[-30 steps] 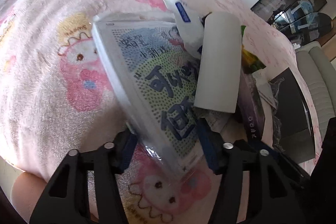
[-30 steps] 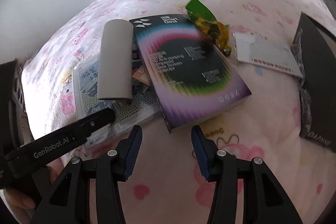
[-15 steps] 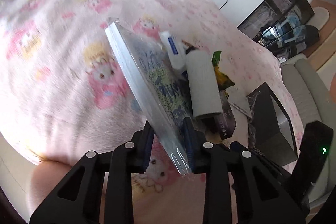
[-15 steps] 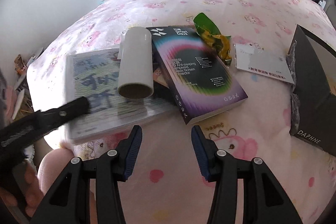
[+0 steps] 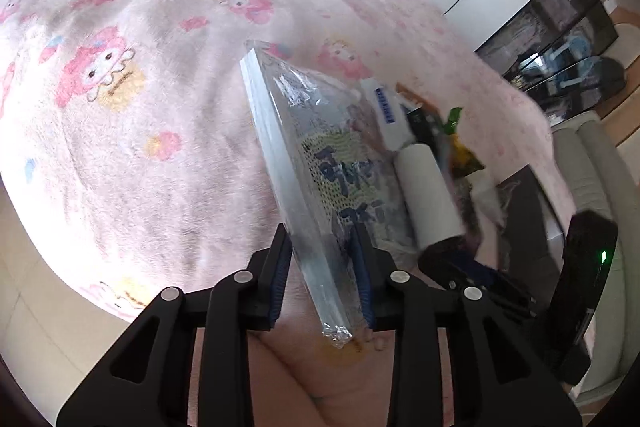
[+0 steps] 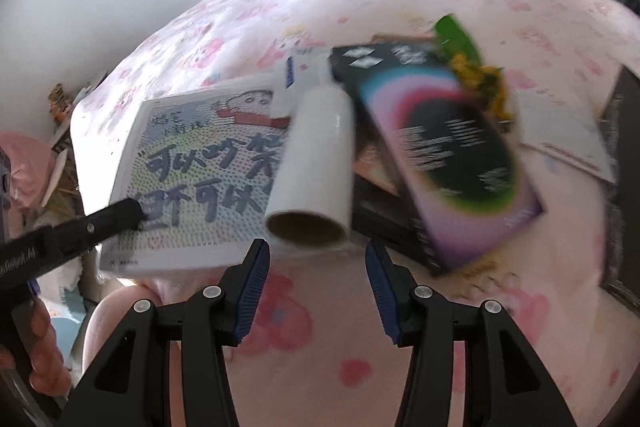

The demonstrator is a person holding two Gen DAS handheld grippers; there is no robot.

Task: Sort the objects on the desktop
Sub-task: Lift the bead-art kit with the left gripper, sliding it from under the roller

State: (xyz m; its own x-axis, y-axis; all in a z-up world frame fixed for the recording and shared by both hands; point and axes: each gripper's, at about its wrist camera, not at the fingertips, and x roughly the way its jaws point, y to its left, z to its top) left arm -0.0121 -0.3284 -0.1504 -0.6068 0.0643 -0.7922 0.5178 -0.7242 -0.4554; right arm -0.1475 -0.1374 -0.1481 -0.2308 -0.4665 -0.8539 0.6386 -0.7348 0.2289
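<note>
My left gripper (image 5: 322, 277) is shut on the near edge of a flat plastic-wrapped cartoon picture kit (image 5: 312, 163) and lifts that edge off the pink blanket. The kit also shows in the right wrist view (image 6: 196, 171), with the left gripper's finger (image 6: 116, 217) on its corner. A white paper roll (image 6: 316, 167) lies on the kit's right side, open end toward me; in the left view (image 5: 430, 195) it leans at the kit's right. My right gripper (image 6: 316, 279) is open and empty, just in front of the roll's open end.
A dark rainbow-printed box (image 6: 448, 155) lies right of the roll. A green and yellow snack bag (image 6: 476, 67), a white tube (image 6: 294, 83), a white card (image 6: 560, 139) and a black folder (image 5: 524, 211) lie behind and right. The pink blanket (image 5: 140, 107) spreads left.
My left gripper shut on the kit's edge and raised it, tilting the kit with the roll on it. My right gripper moved in toward the roll's open end.
</note>
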